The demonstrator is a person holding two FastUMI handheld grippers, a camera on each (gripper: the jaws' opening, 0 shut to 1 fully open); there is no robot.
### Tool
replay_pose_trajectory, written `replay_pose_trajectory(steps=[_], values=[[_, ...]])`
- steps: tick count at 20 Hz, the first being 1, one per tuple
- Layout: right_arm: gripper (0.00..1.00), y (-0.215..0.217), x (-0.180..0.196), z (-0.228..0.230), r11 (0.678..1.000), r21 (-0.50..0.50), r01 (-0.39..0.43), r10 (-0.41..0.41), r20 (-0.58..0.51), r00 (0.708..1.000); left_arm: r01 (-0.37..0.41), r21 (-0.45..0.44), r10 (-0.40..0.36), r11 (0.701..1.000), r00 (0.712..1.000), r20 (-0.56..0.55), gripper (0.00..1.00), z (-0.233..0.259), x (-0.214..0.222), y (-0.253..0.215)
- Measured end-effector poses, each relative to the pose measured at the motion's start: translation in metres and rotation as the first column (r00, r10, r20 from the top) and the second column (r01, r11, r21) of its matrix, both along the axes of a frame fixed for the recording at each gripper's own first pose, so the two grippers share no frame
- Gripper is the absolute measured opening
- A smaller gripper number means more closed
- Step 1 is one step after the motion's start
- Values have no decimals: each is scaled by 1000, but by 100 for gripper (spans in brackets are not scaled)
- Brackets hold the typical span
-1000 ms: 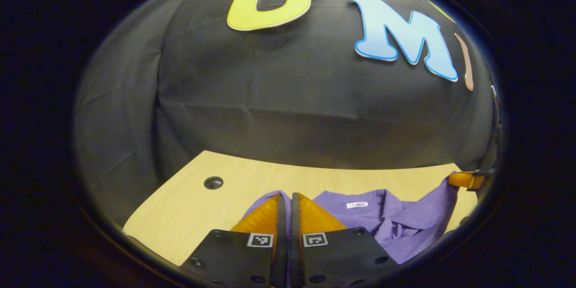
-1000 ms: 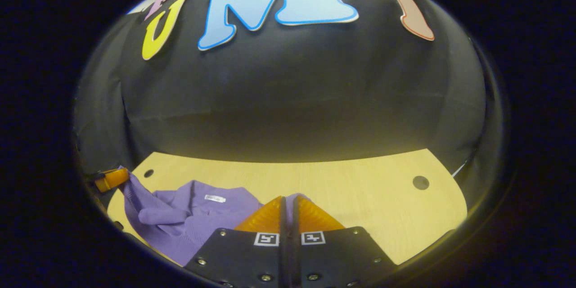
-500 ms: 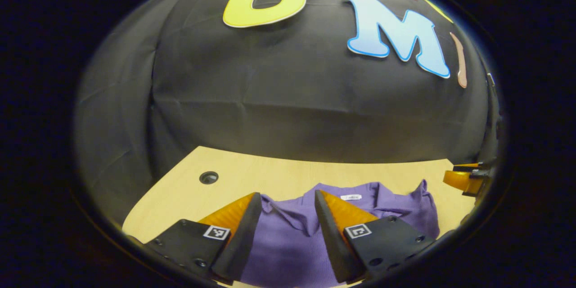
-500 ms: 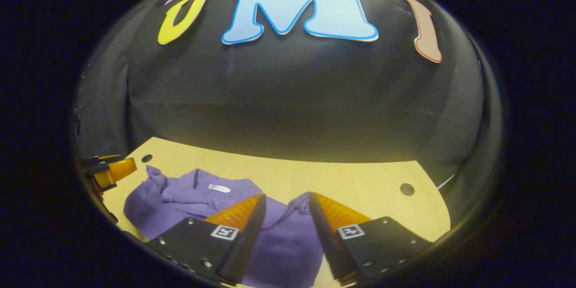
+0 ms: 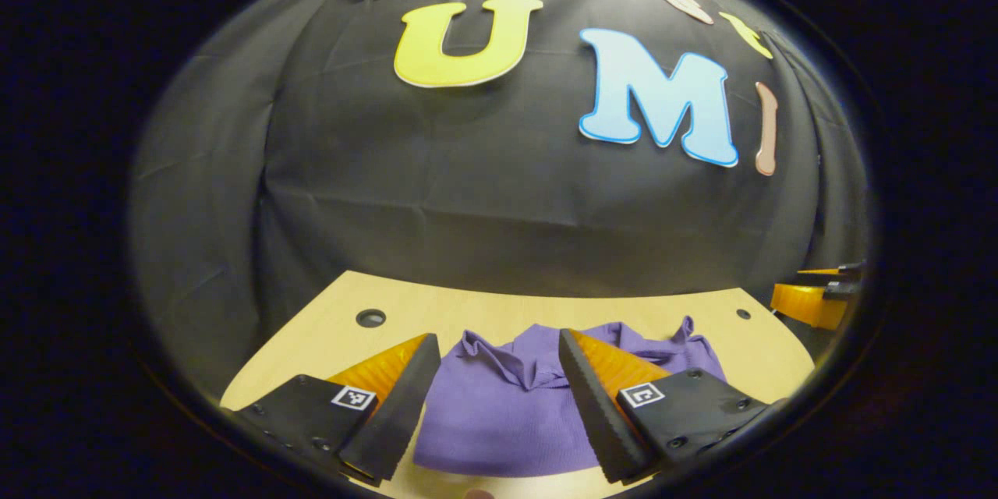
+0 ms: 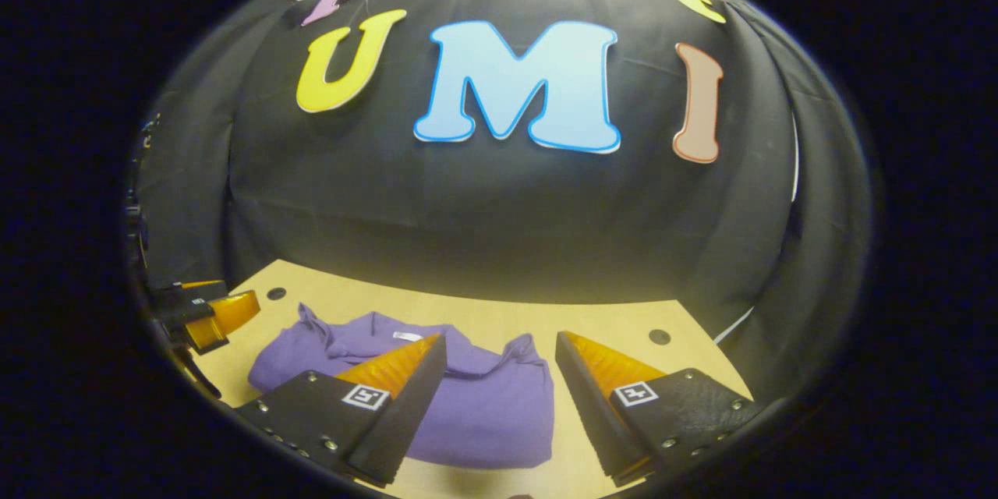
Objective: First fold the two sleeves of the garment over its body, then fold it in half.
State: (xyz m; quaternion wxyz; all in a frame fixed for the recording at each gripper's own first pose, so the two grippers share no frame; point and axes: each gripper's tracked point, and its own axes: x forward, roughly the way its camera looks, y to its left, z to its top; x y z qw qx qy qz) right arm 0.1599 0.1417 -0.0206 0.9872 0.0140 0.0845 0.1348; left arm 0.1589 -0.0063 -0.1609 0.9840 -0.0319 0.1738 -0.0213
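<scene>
The purple garment [image 5: 514, 413] lies folded in a compact bundle on the light wooden table [image 5: 499, 312], collar side towards the wall. My left gripper [image 5: 495, 374] hangs open above its near part, nothing between the fingers. In the right gripper view the same garment [image 6: 475, 398] lies on the table [image 6: 592, 327]. My right gripper [image 6: 499, 374] stands open over the garment's right part and holds nothing. The right gripper's orange finger [image 5: 811, 300] shows at the far right edge of the left gripper view. The left gripper's finger [image 6: 222, 316] shows at the left edge of the right gripper view.
The table has round cable holes, one at its left [image 5: 370, 318] and one at its right [image 6: 659, 337]. The black cloth wall stands close behind the table's far edge. Bare wood surrounds the garment on both sides.
Both grippers went from shut on the garment's cloth to open and let it drop. They have since lifted and drawn back, and the garment now lies as a smaller folded bundle.
</scene>
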Motion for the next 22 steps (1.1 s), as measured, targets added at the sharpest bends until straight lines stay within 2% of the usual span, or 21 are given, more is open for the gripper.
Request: replay_pose_trajectory(steps=[6, 10, 15, 20, 22], values=[[89, -1, -85, 24, 999, -6, 54, -53, 74, 996, 51, -5, -50, 999, 993, 105, 96, 48, -60, 2], [89, 0, -126, 36, 997, 0, 72, -72, 114, 991, 62, 6, -62, 998, 987, 146, 96, 75, -98, 6], [89, -2, -150, 46, 996, 40, 77, -82, 142, 986, 66, 66, -78, 996, 977, 200, 96, 111, -133, 2], [89, -8, -159, 56, 996, 51, 78, -86, 173, 981, 73, 78, -89, 994, 970, 224, 96, 127, -155, -7], [87, -9, -161, 63, 995, 61, 85, -95, 194, 976, 64, 78, -81, 995, 968, 239, 99, 136, -157, -5]])
